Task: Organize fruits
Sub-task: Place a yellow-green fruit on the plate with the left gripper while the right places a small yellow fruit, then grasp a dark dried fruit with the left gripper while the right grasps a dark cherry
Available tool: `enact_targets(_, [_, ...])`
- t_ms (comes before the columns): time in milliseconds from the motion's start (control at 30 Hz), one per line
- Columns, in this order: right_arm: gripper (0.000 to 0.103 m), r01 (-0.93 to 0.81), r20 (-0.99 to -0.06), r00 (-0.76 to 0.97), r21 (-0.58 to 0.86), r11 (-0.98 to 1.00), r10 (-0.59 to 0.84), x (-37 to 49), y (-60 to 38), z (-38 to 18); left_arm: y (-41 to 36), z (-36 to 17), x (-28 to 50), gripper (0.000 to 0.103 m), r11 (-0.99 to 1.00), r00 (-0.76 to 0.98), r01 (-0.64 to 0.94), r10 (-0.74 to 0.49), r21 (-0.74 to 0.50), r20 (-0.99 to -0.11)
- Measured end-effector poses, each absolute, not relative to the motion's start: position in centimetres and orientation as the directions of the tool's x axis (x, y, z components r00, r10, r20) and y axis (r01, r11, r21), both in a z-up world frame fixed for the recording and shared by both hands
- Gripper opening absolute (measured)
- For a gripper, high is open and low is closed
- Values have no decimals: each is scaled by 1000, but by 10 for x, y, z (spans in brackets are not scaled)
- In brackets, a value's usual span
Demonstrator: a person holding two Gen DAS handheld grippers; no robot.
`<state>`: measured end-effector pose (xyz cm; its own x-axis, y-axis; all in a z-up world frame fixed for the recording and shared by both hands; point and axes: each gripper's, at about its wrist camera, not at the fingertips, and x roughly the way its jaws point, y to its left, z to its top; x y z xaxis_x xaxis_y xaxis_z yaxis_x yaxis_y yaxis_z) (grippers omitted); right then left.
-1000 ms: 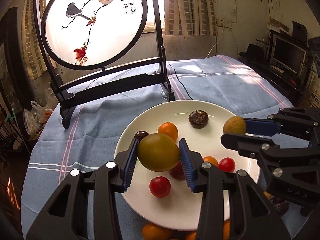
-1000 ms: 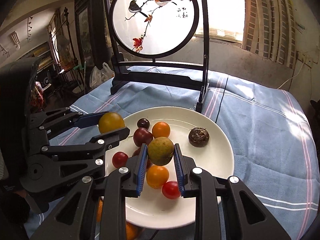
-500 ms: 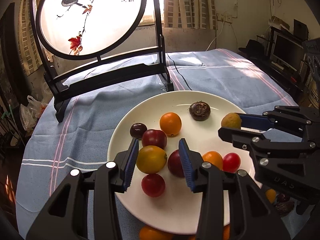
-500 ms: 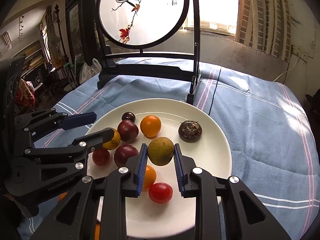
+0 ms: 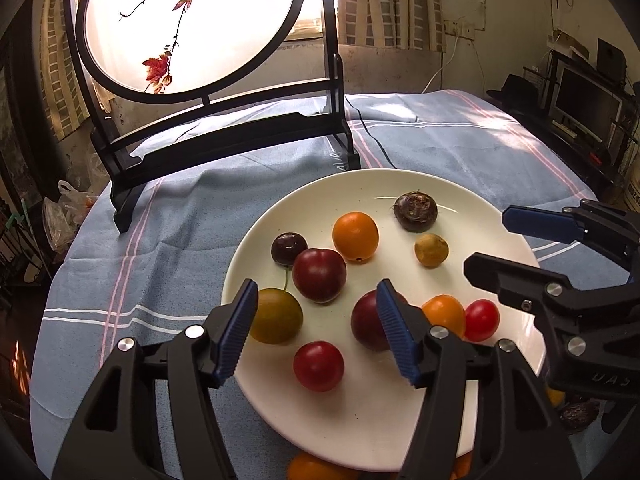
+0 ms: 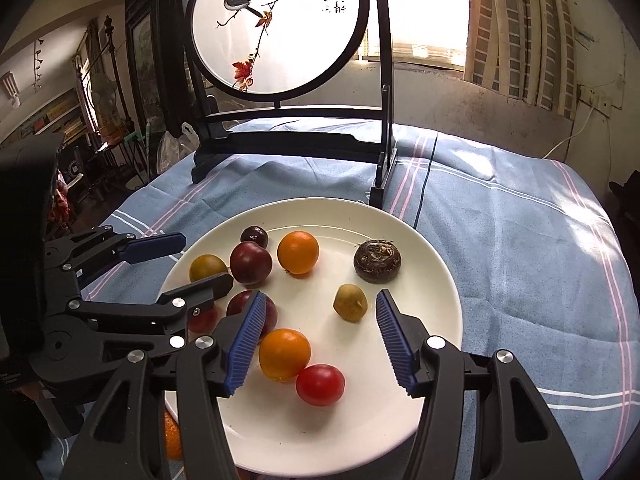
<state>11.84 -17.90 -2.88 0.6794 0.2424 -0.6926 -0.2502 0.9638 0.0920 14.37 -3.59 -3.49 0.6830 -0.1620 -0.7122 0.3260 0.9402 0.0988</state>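
Fruit lies on a white plate (image 5: 256,248) set on a blue striped cloth (image 5: 168,216), in front of a round painted screen (image 5: 188,20) on a black stand.

From the left wrist view, going left to right: a yellow-green fruit (image 5: 278,316) rests at the plate's left edge, just beyond the left pad of the left gripper (image 5: 316,334). Its jaws are opening and nothing sits between the pads except a red tomato (image 5: 319,365) lying on the plate below. A small dark cherry (image 5: 289,249) touches a dark red plum (image 5: 319,275); a second plum (image 5: 366,322) is half hidden behind the right pad. Further right come an orange (image 5: 355,235), a small brown-green fruit (image 5: 431,249), a dark water chestnut (image 5: 415,213), another orange (image 5: 444,314) and a red tomato (image 5: 482,319) touching it.

The right gripper (image 6: 320,338) is likewise opening; the brown-green fruit rests free on the plate between its spread pads, touching neither. More oranges (image 5: 316,468) peek from under the plate's near rim.
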Motion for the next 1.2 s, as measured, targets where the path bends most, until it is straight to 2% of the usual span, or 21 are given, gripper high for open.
enact_targets(333, [61, -282, -627, 728, 97, 954, 279, 95, -177, 4, -34, -21, 133, 63, 935, 704, 339, -178, 106, -687])
enact_targets(400, [68, -293, -588, 755, 92, 952, 289, 80, -180, 18, -31, -12, 125, 65, 934, 721, 340, -187, 105, -668])
enact_targets(433, [72, -295, -571, 768, 85, 952, 289, 70, -182, 23, -28, -7, 121, 69, 935, 728, 340, -192, 103, -658])
enact_targets(533, [73, -302, -562, 779, 52, 952, 278, 43, -189, 31, -19, 2, 103, 72, 933, 746, 343, -203, 104, -635])
enact_targets(633, [73, -304, -600, 764, -7, 953, 239, 14, -197, 22, -11, 4, 80, 75, 930, 749, 350, -207, 112, -629])
enact_targets(767, [73, -321, -695, 694, -62, 945, 190, -21, -209, -11, 2, -4, 47, 80, 921, 744, 366, -202, 136, -637])
enact_targets(967, [73, -343, -788, 593, -62, 937, 165, -44, -217, -61, 0, -20, 14, 82, 892, 696, 427, -220, 148, -683])
enact_targets(1033, [70, -345, -794, 589, -79, 935, 150, -45, -212, -68, -10, -24, 3, 82, 872, 688, 458, -226, 171, -690])
enact_targets(1067, [61, -350, -796, 584, -73, 934, 157, -44, -211, -71, -15, -25, -2, 83, 862, 684, 473, -231, 180, -692])
enact_targets(1133, [51, -343, -799, 580, -64, 937, 158, -41, -209, -73, -26, -26, -11, 83, 843, 678, 503, -247, 192, -693])
enact_targets(1200, [51, -348, -793, 583, -45, 936, 179, -42, -210, -72, -35, -26, -18, 85, 825, 672, 528, -262, 200, -692])
